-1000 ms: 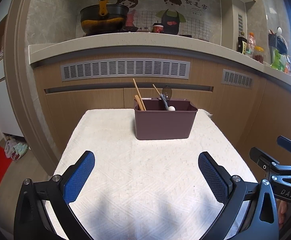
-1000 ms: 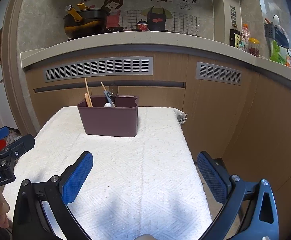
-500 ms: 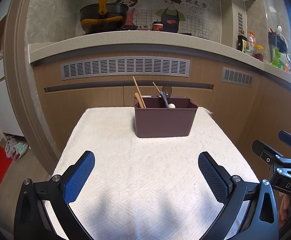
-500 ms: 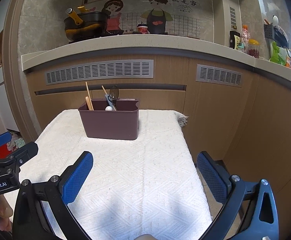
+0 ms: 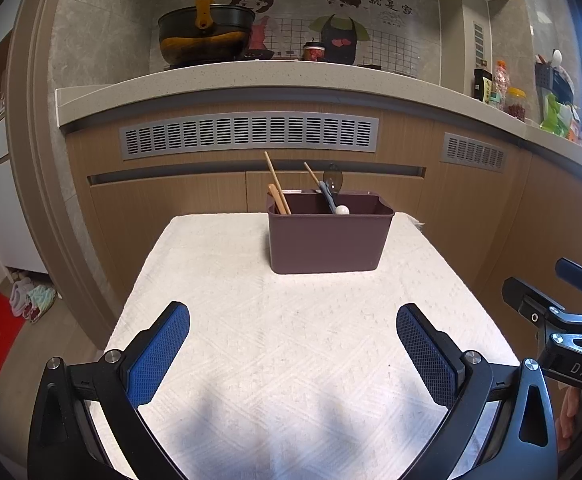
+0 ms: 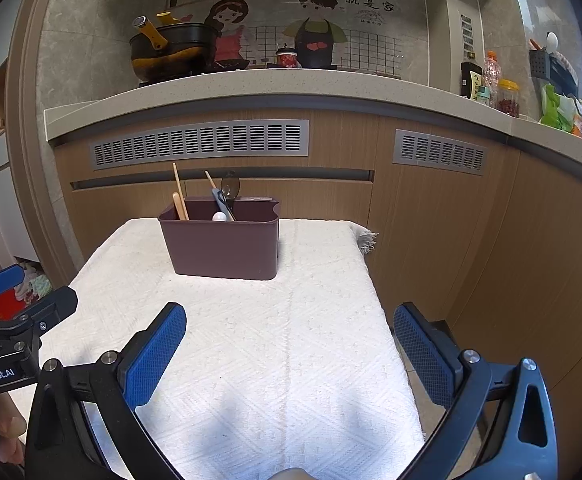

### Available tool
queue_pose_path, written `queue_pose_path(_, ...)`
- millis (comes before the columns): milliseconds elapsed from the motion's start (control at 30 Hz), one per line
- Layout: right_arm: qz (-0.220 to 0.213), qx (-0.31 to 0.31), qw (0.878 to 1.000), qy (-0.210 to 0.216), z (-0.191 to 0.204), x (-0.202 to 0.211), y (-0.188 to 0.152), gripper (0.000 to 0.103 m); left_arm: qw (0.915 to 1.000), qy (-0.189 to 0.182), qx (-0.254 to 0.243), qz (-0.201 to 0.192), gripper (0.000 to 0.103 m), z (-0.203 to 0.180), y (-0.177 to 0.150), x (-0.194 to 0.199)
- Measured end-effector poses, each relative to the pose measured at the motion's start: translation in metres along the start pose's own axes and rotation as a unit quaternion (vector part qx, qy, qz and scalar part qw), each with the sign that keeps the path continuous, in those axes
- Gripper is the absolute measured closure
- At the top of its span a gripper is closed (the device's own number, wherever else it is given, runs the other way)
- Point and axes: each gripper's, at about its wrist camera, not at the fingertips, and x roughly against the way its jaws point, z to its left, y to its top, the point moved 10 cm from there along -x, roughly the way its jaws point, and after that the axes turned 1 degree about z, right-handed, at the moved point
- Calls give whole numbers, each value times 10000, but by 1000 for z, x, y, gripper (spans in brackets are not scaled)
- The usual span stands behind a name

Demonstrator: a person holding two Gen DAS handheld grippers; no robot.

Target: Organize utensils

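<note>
The left gripper (image 5: 293, 340) hovers level over the near part of the cloth-covered desk (image 5: 291, 360), jaws spread wide and holding nothing. Ahead of them, slightly right of centre, stands the brown utensil holder (image 5: 329, 238) with chopsticks (image 5: 277, 184) and a spoon (image 5: 333, 182) upright inside. The right gripper (image 6: 289, 338) hovers beside it, jaws equally wide and empty; from there the holder sits ahead and left. Only the right view shows the desk's right edge and fringe (image 6: 367, 238).

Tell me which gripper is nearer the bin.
Hard to call; about level. The left gripper faces the bin almost head-on; the right gripper sits off to its right. Both open, well short of it.
</note>
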Motion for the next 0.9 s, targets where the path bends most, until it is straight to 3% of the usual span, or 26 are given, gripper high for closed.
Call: queue_pose_path(900,-26,15,10000,61,0,-3,0,0,10000,-11,25,8,0,4,-3,0)
